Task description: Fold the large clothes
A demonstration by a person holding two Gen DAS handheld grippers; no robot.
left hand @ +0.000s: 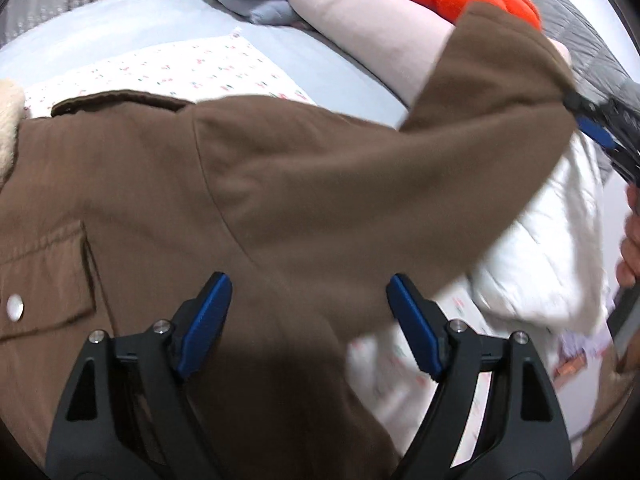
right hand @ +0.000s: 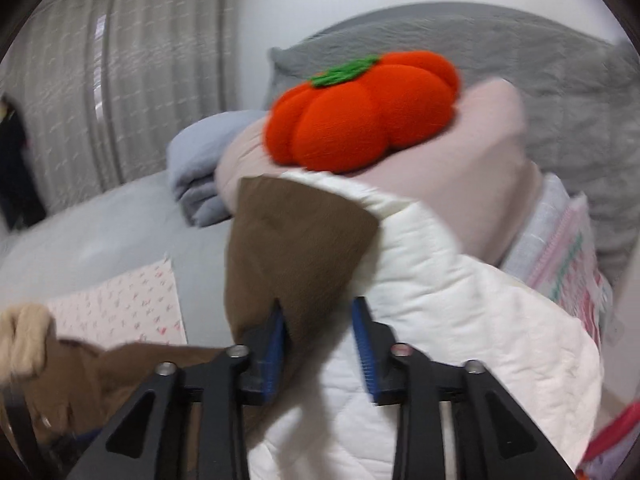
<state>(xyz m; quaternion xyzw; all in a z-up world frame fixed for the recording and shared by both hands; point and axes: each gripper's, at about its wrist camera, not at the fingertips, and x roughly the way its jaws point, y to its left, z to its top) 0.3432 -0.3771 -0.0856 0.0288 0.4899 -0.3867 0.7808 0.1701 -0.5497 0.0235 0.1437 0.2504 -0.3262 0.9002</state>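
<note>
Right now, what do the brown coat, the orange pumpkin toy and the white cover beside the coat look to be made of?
Brown coat: matte, dense woven cloth, perhaps wool blend; it drapes in soft folds, with a fleecy cream collar.
Pumpkin toy: plush, fuzzy fabric stuffed into rounded lobes.
White cover: quilted cotton-like fabric, judging by its stitched diamond pattern.

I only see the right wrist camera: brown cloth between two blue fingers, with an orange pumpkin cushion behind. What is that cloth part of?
Observer: It is the sleeve of a brown coat spread on the bed.
Operator: Is the other gripper holding the coat too?
Observer: No. The left gripper hangs open over the coat's body and grips nothing.
Operator: Does the sleeve lie flat?
Observer: No. The right gripper holds its cuff end raised off the bed.
</note>
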